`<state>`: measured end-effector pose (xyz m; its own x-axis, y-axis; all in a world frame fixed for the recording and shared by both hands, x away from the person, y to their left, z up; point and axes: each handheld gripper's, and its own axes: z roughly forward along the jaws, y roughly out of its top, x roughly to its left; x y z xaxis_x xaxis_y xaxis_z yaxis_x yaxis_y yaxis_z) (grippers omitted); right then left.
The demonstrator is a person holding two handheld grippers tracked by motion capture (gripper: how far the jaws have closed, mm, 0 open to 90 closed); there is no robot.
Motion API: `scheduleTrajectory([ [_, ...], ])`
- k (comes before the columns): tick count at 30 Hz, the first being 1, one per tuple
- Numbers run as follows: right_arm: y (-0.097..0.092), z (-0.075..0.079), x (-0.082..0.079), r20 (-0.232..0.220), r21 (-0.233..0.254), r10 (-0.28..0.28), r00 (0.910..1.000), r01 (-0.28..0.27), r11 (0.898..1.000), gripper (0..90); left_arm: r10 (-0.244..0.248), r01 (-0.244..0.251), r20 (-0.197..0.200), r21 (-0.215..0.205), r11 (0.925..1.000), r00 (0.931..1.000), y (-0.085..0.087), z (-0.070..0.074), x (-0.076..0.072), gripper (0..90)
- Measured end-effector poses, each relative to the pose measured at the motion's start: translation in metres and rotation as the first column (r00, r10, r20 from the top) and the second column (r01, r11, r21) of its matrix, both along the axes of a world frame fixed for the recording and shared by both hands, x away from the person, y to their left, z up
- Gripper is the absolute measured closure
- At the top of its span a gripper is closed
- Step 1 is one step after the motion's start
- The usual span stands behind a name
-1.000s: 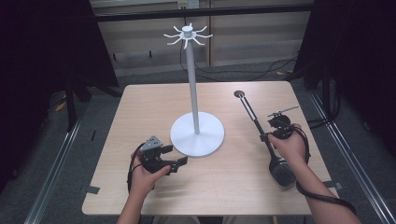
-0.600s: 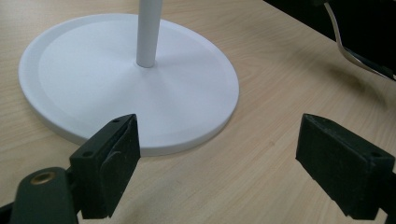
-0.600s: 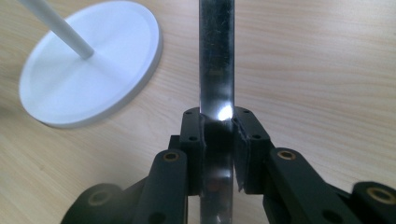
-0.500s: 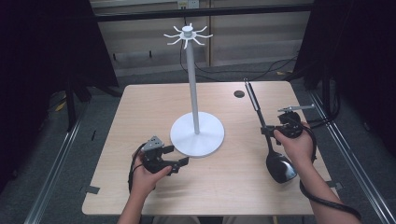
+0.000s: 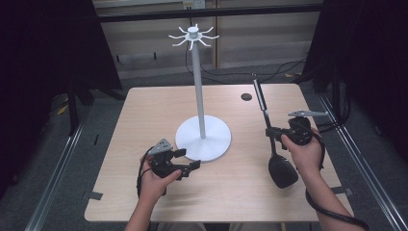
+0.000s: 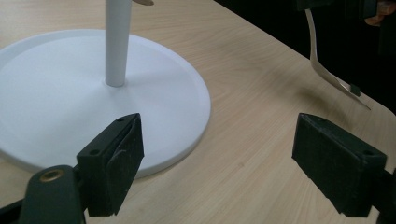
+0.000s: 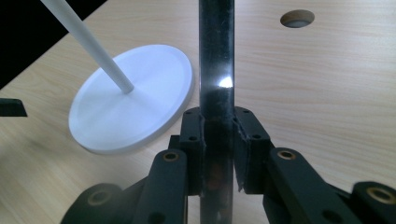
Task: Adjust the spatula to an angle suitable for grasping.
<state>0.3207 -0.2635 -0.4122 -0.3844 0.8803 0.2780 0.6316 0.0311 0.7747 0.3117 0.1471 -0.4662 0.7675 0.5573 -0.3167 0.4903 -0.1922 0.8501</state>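
Right gripper (image 5: 273, 133) clamps the black ladle (image 5: 281, 168) by its handle — bowl hanging low; left gripper (image 5: 185, 161) gapes wide, empty, beside the white stand (image 5: 203, 139) on the table (image 5: 144, 106).

A test room or lab, a bare wooden table (image 5: 144, 110) on its own, black curtains (image 5: 48, 48) on both sides, metal rails (image 5: 53, 192) on the grey floor, loose cables (image 5: 231, 74) by the back wall

**Cut-offs and hidden bits**

My right gripper (image 7: 218, 140) hides the middle of the ladle (image 7: 215, 60) handle; both handle ends run off frame. In the left gripper view the stand (image 6: 116, 42) pole is cropped at the top, its base at the left.
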Motion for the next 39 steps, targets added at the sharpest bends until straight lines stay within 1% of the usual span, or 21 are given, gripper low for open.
scheduleTrajectory([
  [3, 0.002, 0.004, -0.002, 0.023, 0.019, -0.006, 0.9997, 0.005, 1.000, 75.9, -0.012, 0.012, 0.001, 0.001, 0.9999, 0.9999, -0.006, 0.002, 0.000, 18.3],
  [4, 0.002, 0.004, -0.002, 0.023, 0.019, -0.006, 0.9997, 0.005, 1.000, 75.9, -0.015, 0.015, 0.002, 0.001, 0.9999, 0.9999, -0.009, 0.002, 0.000, 18.3],
  [7, 0.003, 0.008, -0.004, 0.037, 0.040, -0.006, 0.9993, 0.004, 0.999, 75.9, -0.023, 0.023, 0.004, -0.004, 0.9997, 0.9997, -0.016, 0.004, 0.000, 19.4],
  [10, 0.005, 0.011, -0.005, 0.049, 0.043, -0.003, 0.9988, 0.001, 0.999, 75.9, -0.034, 0.034, 0.001, -0.016, 0.9993, 0.9994, -0.023, 0.007, 0.000, 20.7],
  [12, 0.007, 0.012, -0.006, 0.058, 0.047, -0.004, 0.9983, 0.002, 0.999, 75.9, -0.038, 0.039, 0.002, -0.011, 0.9992, 0.9993, -0.028, 0.009, 0.000, 21.7],
  [14, 0.010, 0.013, -0.007, 0.067, 0.058, 0.003, 0.9978, -0.007, 0.998, 75.9, -0.039, 0.039, -0.001, -0.032, 0.9987, 0.9993, -0.037, 0.011, -0.001, 22.4],
  [16, 0.013, 0.014, -0.007, 0.074, 0.062, 0.006, 0.9973, -0.011, 0.998, 75.9, -0.043, 0.043, -0.001, -0.036, 0.9984, 0.9991, -0.044, 0.012, -0.001, 23.6],
  [17, 0.013, 0.014, -0.007, 0.074, 0.062, 0.006, 0.9973, -0.011, 0.998, 75.9, -0.043, 0.043, -0.001, -0.036, 0.9984, 0.9991, -0.044, 0.012, -0.001, 24.1],
  [18, 0.015, 0.014, -0.008, 0.083, 0.069, 0.010, 0.9965, -0.016, 0.997, 75.9, -0.046, 0.046, -0.004, -0.043, 0.9980, 0.9989, -0.047, 0.012, -0.001, 24.8],
  [20, 0.016, 0.015, -0.008, 0.084, 0.072, 0.010, 0.9964, -0.016, 0.997, 75.9, -0.044, 0.043, -0.011, -0.052, 0.9977, 0.9990, -0.054, 0.012, 0.000, 25.1],
  [21, 0.019, 0.015, -0.009, 0.089, 0.082, 0.013, 0.9959, -0.021, 0.996, 75.9, -0.057, 0.055, -0.022, -0.068, 0.9961, 0.9981, -0.060, 0.013, 0.000, 25.9],
  [22, 0.019, 0.015, -0.009, 0.089, 0.082, 0.013, 0.9959, -0.021, 0.996, 75.9, -0.057, 0.055, -0.022, -0.068, 0.9961, 0.9981, -0.060, 0.013, 0.000, 27.7],
  [24, 0.023, 0.016, -0.010, 0.096, 0.088, 0.017, 0.9952, -0.026, 0.996, 75.9, -0.068, 0.067, -0.014, -0.075, 0.9949, 0.9976, -0.069, 0.015, -0.001, 28.7],
  [26, 0.026, 0.017, -0.011, 0.103, 0.089, 0.024, 0.9944, -0.033, 0.995, 75.9, -0.073, 0.071, -0.014, -0.082, 0.9941, 0.9973, -0.072, 0.016, -0.001, 30.0],
  [28, 0.028, 0.017, -0.012, 0.108, 0.090, 0.024, 0.9938, -0.033, 0.995, 75.9, -0.075, 0.074, -0.009, -0.095, 0.9927, 0.9972, -0.076, 0.018, -0.001, 30.3],
  [31, 0.033, 0.019, -0.013, 0.122, 0.093, 0.030, 0.9920, -0.042, 0.995, 75.9, -0.085, 0.084, -0.002, -0.116, 0.9897, 0.9964, -0.085, 0.022, 0.000, 34.3],
  [32, 0.033, 0.019, -0.013, 0.122, 0.093, 0.030, 0.9920, -0.042, 0.995, 75.9, -0.085, 0.084, -0.002, -0.116, 0.9897, 0.9964, -0.085, 0.022, 0.000, 35.3],
  [34, 0.035, 0.020, -0.013, 0.126, 0.097, 0.031, 0.9915, -0.043, 0.994, 75.9, -0.090, 0.089, -0.005, -0.130, 0.9875, 0.9959, -0.089, 0.024, 0.000, 36.6],
  [36, 0.039, 0.022, -0.014, 0.127, 0.096, 0.046, 0.9909, -0.058, 0.994, 75.9, -0.095, 0.093, -0.009, -0.137, 0.9861, 0.9954, -0.094, 0.026, 0.001, 39.0],
  [37, 0.039, 0.022, -0.014, 0.127, 0.096, 0.046, 0.9909, -0.058, 0.994, 75.9, -0.090, 0.089, -0.008, -0.133, 0.9872, 0.9959, -0.096, 0.027, 0.001, 39.0],
  [39, 0.043, 0.024, -0.014, 0.131, 0.088, 0.051, 0.9901, -0.063, 0.994, 75.9, -0.091, 0.088, -0.010, -0.131, 0.9874, 0.9958, -0.100, 0.029, 0.001, 41.7],
])
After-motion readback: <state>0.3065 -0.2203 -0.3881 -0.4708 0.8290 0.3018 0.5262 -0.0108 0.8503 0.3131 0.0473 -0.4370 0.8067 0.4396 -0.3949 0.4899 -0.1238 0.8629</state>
